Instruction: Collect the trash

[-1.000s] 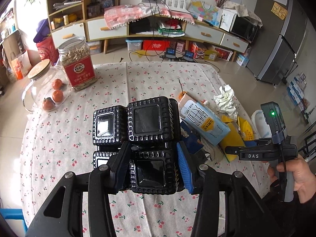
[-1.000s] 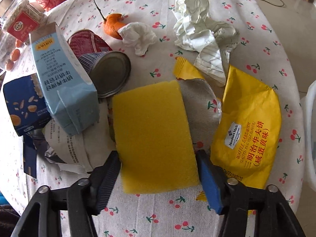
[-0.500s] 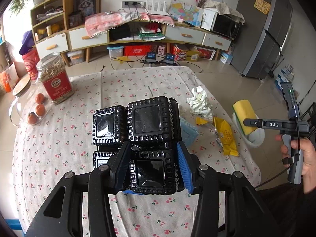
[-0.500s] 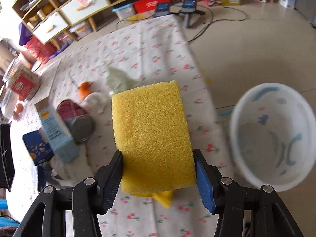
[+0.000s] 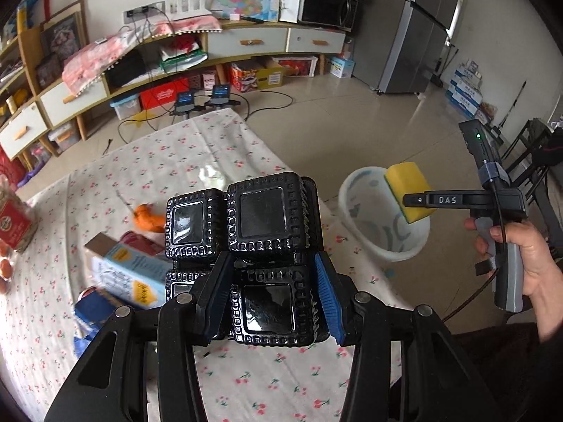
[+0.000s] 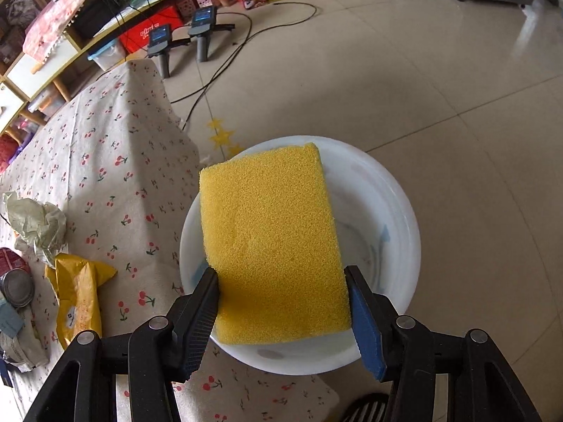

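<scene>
**A:** Left side first: what has the left gripper (image 5: 272, 295) got?

**B:** Its jaws are closed around a black plastic tray (image 5: 260, 246) of square cups, gripped at the nearest cup, with the rest of the tray reaching forward, away from the tool. Below and to the left of it, on the cherry-print tablecloth (image 5: 169, 161), lie the pale blue carton (image 5: 123, 274) and an orange peel (image 5: 149, 216). The white bin (image 5: 380, 218) stands on the floor off to this gripper's right, past the table edge.

**A:** And moving right?

**B:** The right gripper (image 6: 283, 311) pinches a yellow sponge (image 6: 271, 242) across its short width, so the sponge's long axis runs straight out ahead along the fingers. The white bin's opening (image 6: 383, 211) sits directly beneath and ahead of it; the sponge is above the rim, not touching. To that gripper's left, on the table, remain a crumpled paper (image 6: 37, 225), a yellow wrapper (image 6: 77, 295) and a can (image 6: 16, 281).

**A:** So which hand is nearer the bin?

**B:** The right, plainly. It looks ready to let the sponge drop straight down; the left would have to swing rightward with its tray.
</scene>
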The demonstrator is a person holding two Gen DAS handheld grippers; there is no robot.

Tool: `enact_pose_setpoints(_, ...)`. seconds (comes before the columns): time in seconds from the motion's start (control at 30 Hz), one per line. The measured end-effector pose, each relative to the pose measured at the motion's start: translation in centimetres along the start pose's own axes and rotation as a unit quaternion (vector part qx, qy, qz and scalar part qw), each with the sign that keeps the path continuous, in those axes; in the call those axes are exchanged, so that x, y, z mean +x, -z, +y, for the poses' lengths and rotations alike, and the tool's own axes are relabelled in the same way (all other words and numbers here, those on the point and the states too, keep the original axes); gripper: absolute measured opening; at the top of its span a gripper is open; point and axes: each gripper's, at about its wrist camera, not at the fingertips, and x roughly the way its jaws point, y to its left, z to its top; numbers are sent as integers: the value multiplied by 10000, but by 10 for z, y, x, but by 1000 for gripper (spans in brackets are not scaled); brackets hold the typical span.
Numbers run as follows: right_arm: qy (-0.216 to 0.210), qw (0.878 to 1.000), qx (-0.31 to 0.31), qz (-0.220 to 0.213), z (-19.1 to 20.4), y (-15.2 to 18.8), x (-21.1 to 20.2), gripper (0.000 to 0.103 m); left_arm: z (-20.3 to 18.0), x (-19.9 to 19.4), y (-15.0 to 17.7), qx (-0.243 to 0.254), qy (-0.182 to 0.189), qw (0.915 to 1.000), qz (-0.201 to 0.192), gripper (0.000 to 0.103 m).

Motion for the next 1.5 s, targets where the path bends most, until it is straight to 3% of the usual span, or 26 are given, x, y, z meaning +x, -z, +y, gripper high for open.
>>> enact_pose_setpoints(0.07,-146,9999,32,80,-4,-1,4,64,-16,12,-9,-17,250,9997,57,49)
enact_pose_setpoints(0.13,-147,9998,84,103,-9,-2,1,75,-33,24,-16,0,426,9990,100,49)
enact_pose_setpoints(0.33,75,9994,326,-58,-43,6,-21,76,-72,55,-37,-72,1078,9940,189,49)
enact_pose_setpoints(0.5,245,9981,526,-223,-77,21,-43,76,-95,83,-49,-323,1730,9841,253,49)
enact_pose_setpoints(0.83,318,9948,850,-469,-111,38,-68,76,-120,128,-75,-889,2596,9609,369,53)
enact_pose_setpoints(0.87,308,9945,872,-499,-112,39,-70,76,-120,131,-79,-934,2565,9611,411,53)
enact_pose_setpoints(0.97,289,9937,914,-576,-114,40,-75,76,-121,132,-83,-970,2282,9675,504,69)
enact_pose_setpoints(1.03,260,9935,923,-611,-113,40,-77,76,-117,123,-81,-946,2125,9716,439,71)
enact_pose_setpoints(1.17,219,9931,931,-672,-110,39,-80,76,-103,112,-73,-708,1662,9830,317,84)
enact_pose_setpoints(1.3,207,9931,886,-734,-104,40,-83,76,-78,93,-59,-569,1202,9908,251,89)
enact_pose_setpoints(1.5,205,9944,690,-768,-86,39,-85,77,-33,56,-37,-563,750,9955,96,95)
